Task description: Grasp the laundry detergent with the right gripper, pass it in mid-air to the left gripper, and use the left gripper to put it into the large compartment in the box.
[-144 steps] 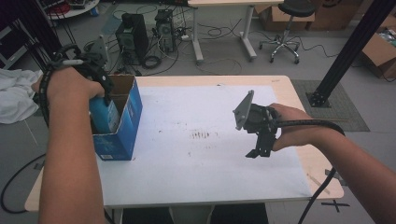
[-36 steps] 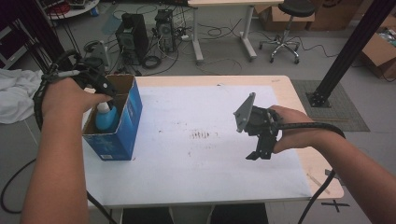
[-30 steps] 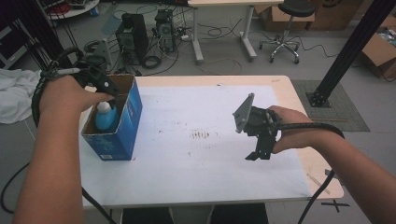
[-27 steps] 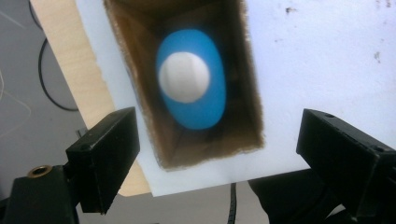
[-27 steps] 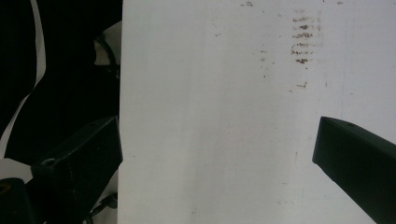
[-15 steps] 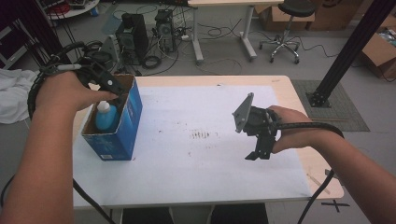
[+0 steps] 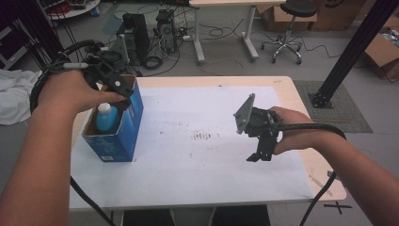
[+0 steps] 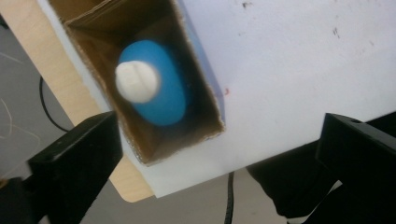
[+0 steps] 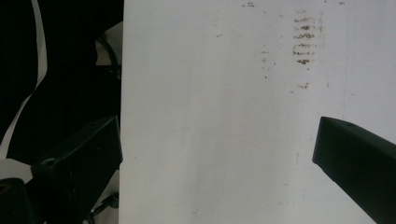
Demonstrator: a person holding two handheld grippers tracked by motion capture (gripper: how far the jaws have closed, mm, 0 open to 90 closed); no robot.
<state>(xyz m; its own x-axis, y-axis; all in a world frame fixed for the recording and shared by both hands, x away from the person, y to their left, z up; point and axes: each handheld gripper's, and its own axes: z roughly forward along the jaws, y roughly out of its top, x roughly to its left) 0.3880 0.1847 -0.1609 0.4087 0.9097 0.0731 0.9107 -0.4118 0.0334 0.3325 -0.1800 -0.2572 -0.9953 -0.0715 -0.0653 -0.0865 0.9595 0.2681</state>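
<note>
A blue bottle (image 7: 104, 119) with a white cap (image 8: 137, 82) stands upright inside an open-topped blue cardboard box (image 7: 117, 141) at the table's left edge. My left gripper (image 7: 121, 90) hovers just above the box's far rim. Its jaws have just been opening and now stand wide, with nothing pressed between them. In the left gripper view the bottle (image 8: 161, 100) sits free below, inside the box (image 8: 208, 100). My right gripper (image 7: 260, 153) points down over the white table cover (image 7: 197, 174) at the right, open and empty; its own view has the gripper (image 9: 217, 158) over bare white sheet.
Brown smudges (image 7: 203, 136) mark the middle of the sheet. The wooden table edge (image 7: 324, 174) runs along the right. Beyond the table are computer towers (image 7: 136, 33), cables, a stool (image 7: 287, 28) and a black post (image 7: 348, 52). White cloth (image 7: 11, 96) lies at the left.
The left gripper has let go of the bottle, opened wide and lifted up and back from the box. The bottle stays in the box. The right gripper has not moved.
</note>
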